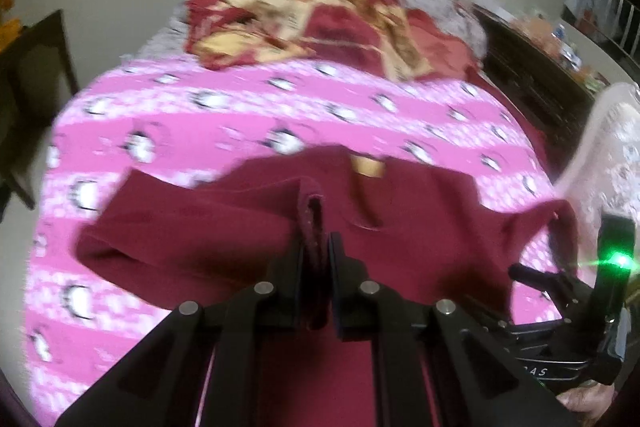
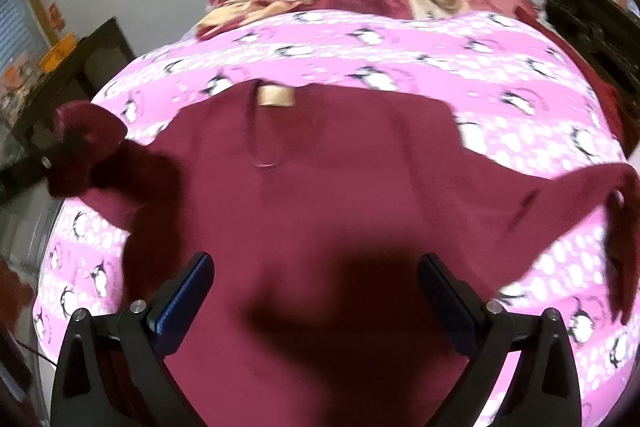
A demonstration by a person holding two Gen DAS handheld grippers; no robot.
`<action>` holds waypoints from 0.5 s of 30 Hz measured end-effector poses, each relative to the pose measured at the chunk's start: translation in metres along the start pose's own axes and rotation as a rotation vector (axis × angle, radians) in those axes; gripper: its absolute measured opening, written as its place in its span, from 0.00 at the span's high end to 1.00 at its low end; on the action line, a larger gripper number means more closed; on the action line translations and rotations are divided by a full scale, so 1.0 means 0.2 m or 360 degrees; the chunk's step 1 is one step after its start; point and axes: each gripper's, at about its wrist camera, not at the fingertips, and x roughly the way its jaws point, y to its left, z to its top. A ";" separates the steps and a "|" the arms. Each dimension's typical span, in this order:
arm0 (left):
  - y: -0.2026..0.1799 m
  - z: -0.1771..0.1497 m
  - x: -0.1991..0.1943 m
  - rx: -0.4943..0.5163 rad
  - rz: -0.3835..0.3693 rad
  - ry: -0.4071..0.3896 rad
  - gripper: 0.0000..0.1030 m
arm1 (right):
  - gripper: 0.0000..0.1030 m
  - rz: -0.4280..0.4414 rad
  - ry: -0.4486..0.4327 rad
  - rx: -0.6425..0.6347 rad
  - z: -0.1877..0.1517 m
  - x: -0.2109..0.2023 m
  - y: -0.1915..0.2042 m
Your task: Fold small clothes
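Note:
A small maroon top (image 2: 320,187) lies spread on a pink penguin blanket (image 2: 440,67), with a tan label (image 2: 276,95) at its neck. My left gripper (image 1: 318,239) is shut on the cuff of one sleeve (image 1: 192,227) and holds it lifted off the bed. The right wrist view shows that sleeve bunched at the far left (image 2: 84,131). My right gripper (image 2: 316,259) hovers open over the top's body with nothing between its blue pads (image 2: 184,295). The other sleeve (image 2: 592,187) stretches out to the right on the blanket.
A red and cream floral blanket (image 1: 320,27) is heaped at the far end of the bed. Dark wooden furniture stands at the left (image 1: 36,67) and the right (image 1: 532,75). White lacy fabric (image 1: 616,147) hangs at the right edge.

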 end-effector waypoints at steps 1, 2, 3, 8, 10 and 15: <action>-0.04 0.00 0.03 0.0005 -0.0019 0.0012 0.90 | 0.00 -0.0010 0.0000 0.0019 -0.01 -0.01 -0.04; -0.11 -0.02 0.09 0.0016 -0.0056 0.0043 0.90 | 0.00 -0.0022 0.0002 0.0040 -0.01 -0.01 -0.08; -0.16 -0.03 0.14 0.0026 -0.0074 0.0063 0.90 | 0.00 -0.0035 0.0008 0.0063 -0.02 -0.02 -0.13; -0.32 -0.13 0.33 0.0042 -0.0183 0.0194 0.90 | 0.00 -0.0092 0.0032 0.0133 -0.06 -0.01 -0.27; -0.39 -0.17 0.39 0.0063 -0.0224 0.0241 0.90 | 0.00 -0.0115 0.0037 0.0157 -0.07 -0.01 -0.31; -0.43 -0.22 0.36 0.0164 -0.0196 0.0248 0.76 | 0.00 -0.0139 0.0046 0.0217 -0.08 0.00 -0.39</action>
